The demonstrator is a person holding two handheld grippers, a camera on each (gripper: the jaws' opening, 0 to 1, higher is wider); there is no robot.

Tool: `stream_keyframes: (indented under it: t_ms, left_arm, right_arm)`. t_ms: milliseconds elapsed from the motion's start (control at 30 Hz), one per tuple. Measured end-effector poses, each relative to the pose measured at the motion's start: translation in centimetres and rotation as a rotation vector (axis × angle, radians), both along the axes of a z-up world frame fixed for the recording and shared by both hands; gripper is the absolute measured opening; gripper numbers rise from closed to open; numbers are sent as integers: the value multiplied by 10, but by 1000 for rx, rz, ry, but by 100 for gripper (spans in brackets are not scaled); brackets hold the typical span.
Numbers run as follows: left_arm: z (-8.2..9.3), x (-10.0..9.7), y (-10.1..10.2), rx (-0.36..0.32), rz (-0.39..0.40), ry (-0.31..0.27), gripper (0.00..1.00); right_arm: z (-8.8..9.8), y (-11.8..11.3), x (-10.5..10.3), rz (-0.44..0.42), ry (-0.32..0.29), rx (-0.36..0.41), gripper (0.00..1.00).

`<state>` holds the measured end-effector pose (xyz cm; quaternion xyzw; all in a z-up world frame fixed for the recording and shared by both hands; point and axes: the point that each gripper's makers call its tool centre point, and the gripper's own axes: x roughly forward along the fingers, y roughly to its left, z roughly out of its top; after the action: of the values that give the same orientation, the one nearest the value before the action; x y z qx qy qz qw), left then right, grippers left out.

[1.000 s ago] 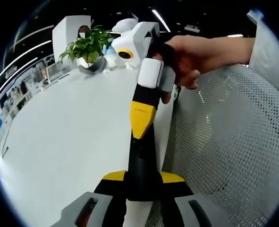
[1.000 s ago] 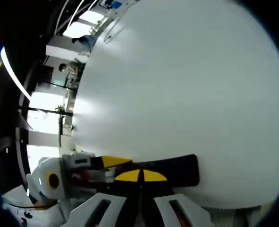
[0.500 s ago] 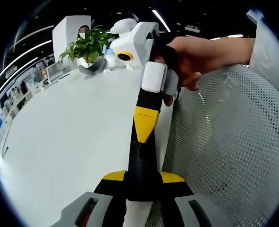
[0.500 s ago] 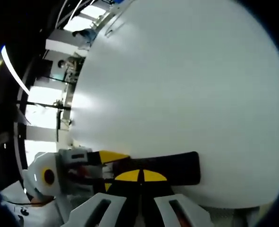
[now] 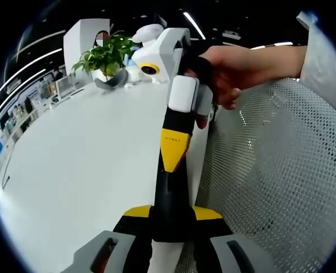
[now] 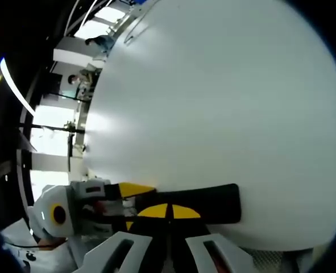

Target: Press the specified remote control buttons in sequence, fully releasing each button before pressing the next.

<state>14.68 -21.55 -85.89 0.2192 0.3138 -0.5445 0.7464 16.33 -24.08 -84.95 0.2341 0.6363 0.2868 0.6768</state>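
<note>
The left gripper point(image 5: 169, 227) is clamping the black remote point(image 5: 170, 196) above the white table point(image 5: 71, 170). The right gripper point(image 5: 173, 156), jaws together, is pressing its tip on it. A push too hard may be tilting the remote out of the grasp.

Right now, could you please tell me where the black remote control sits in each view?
Left gripper view: the remote control stands at bottom centre, clamped in the left gripper, its far end pointing up the picture.
Right gripper view: the remote control lies crosswise, low and right of centre, just above that view's own jaws.
Shared landmark: the white table behind it.
</note>
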Motion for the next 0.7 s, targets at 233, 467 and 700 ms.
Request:
stream_keyframes:
  t_ms: [233, 467, 700]
  left_arm:
    - [0, 0, 0, 5, 2, 2, 25]
    - [0, 0, 0, 6, 0, -1, 25]
    - [0, 0, 0, 7, -1, -2, 25]
  right_arm:
    - [0, 0, 1, -3, -22, -7, 0]
    - [0, 0, 0, -5, -8, 6, 0]
    - [0, -4, -3, -12, 21, -7, 0]
